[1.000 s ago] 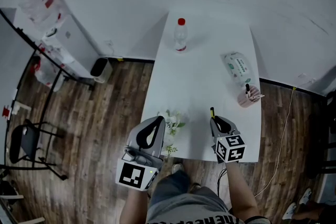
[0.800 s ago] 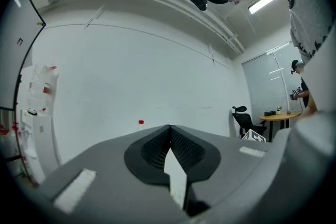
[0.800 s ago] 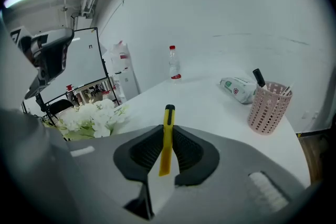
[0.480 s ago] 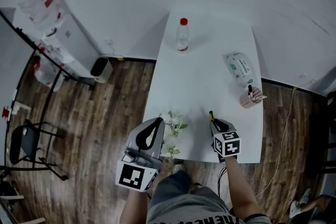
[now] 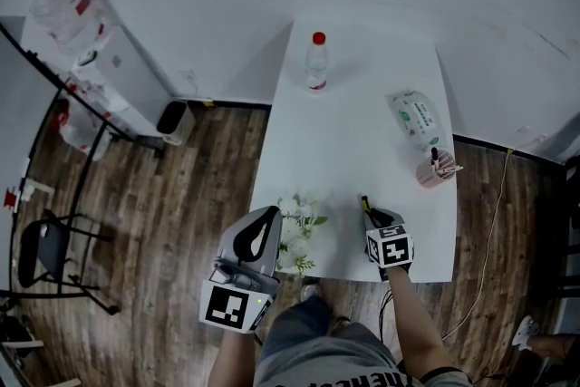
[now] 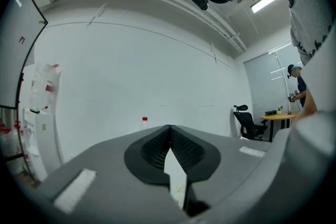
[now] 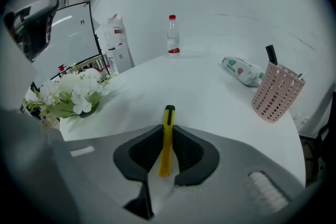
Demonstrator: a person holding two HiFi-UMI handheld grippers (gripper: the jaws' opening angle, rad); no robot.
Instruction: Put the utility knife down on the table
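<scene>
A yellow utility knife [image 7: 167,136] with a black tip is clamped between the jaws of my right gripper [image 7: 167,134], which is shut on it. In the head view the right gripper [image 5: 377,216] is low over the near right part of the white table [image 5: 353,140], and the utility knife [image 5: 364,201] pokes out ahead of it. I cannot tell whether the knife touches the tabletop. My left gripper [image 5: 264,229] hangs at the table's near left corner. In its own view the left gripper [image 6: 169,128] is shut with nothing in it and looks at the wall.
A bunch of white flowers [image 5: 294,215] [image 7: 73,94] stands between the two grippers. A pink mesh pen holder [image 5: 433,168] [image 7: 277,92] and a wipes pack [image 5: 414,118] sit to the right. A red-capped water bottle [image 5: 315,61] stands at the far end.
My right gripper has sunk lower over the table and drawn slightly back toward the near edge, still holding the knife. The left gripper has stayed put.
</scene>
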